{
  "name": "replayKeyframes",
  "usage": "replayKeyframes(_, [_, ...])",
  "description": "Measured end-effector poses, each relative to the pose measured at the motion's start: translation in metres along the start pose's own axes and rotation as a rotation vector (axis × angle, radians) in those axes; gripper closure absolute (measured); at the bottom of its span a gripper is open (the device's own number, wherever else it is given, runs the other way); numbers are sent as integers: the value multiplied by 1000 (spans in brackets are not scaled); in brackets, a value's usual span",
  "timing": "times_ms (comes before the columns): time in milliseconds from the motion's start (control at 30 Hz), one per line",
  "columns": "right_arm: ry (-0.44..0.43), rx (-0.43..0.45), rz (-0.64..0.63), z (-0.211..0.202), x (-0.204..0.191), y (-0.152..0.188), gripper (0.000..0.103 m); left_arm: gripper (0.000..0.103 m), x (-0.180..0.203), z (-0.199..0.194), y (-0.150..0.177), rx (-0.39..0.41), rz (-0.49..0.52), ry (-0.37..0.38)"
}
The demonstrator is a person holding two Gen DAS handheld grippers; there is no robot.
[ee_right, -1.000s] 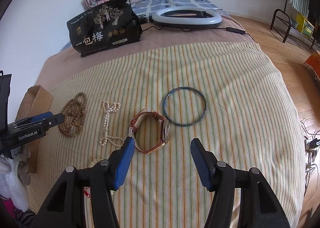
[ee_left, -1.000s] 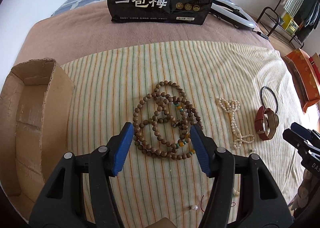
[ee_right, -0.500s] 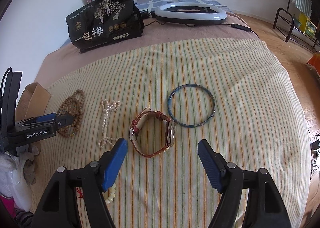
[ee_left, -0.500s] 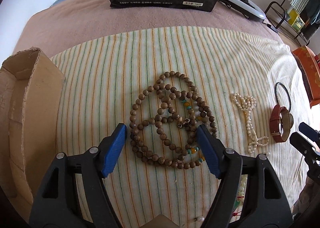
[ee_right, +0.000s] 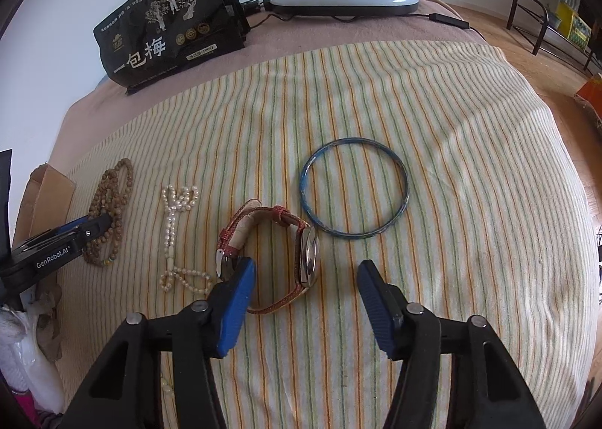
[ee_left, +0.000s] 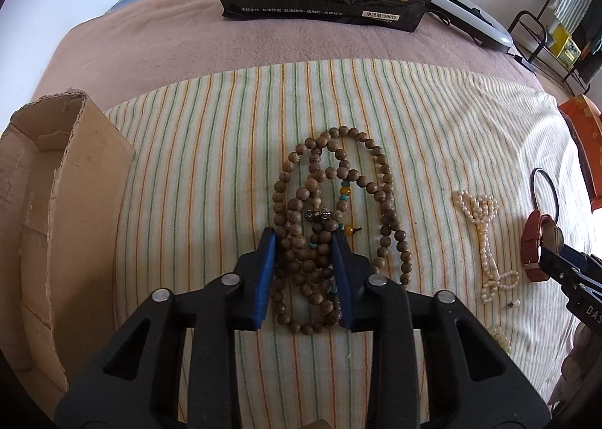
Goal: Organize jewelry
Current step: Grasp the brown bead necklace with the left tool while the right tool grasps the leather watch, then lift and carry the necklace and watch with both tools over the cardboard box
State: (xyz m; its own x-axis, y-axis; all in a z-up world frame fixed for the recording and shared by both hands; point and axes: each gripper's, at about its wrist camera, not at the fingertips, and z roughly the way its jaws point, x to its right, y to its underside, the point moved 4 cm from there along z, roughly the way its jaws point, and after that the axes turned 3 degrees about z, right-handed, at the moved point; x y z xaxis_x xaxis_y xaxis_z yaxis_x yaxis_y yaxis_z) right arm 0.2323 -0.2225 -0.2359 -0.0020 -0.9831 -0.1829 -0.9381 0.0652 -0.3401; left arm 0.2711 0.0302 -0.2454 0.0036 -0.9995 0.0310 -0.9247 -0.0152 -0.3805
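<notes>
Both tongs down on the striped cloth, jewelry laid in a row

I see the left gripper, jaws just closing, clenched on the wooden bead necklace; pad contact looks firm, though beads hide it. Right gripper, also narrowing, stands released, straddling the red-strapped watch. Pearl strand lies between them, blue bangle beyond

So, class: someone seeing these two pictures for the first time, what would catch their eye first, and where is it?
Probably the left hand-held gripper, its blue pads pinching the bunched wooden bead strand on the striped sheet, having just closed on it. Next, the red-strapped watch standing on edge between the right hand-held gripper's open pads, with the blue bangle lying flat beyond it.
</notes>
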Motion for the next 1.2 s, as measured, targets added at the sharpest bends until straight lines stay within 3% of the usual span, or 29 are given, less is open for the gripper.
replayKeyframes(100, [30, -1, -20, 3, -1, 1, 64, 91, -1, -1, 0, 3, 2, 0])
replayKeyframes(233, [34, 0, -50, 2, -4, 2, 88, 92, -3, -3, -2, 6, -10, 11])
replayKeyframes(267, [24, -1, -47, 1, -3, 2, 89, 93, -3, -4, -3, 7, -11, 14])
replayKeyframes(433, [-9, 13, -37, -5, -2, 1, 92, 94, -4, -17, -6, 37, -26, 36])
replayKeyframes(467, [-15, 20, -37, -8, -2, 0, 92, 99, -4, -21, -8, 49, -30, 41])
replayKeyframes(933, [-21, 143, -98, -53, -19, -10, 92, 99, -6, -82, -18, 172, -88, 120])
replayKeyframes(1200, [-39, 203, -97, -81, -25, -12, 92, 99, -3, -140, -22, 292, -92, 170])
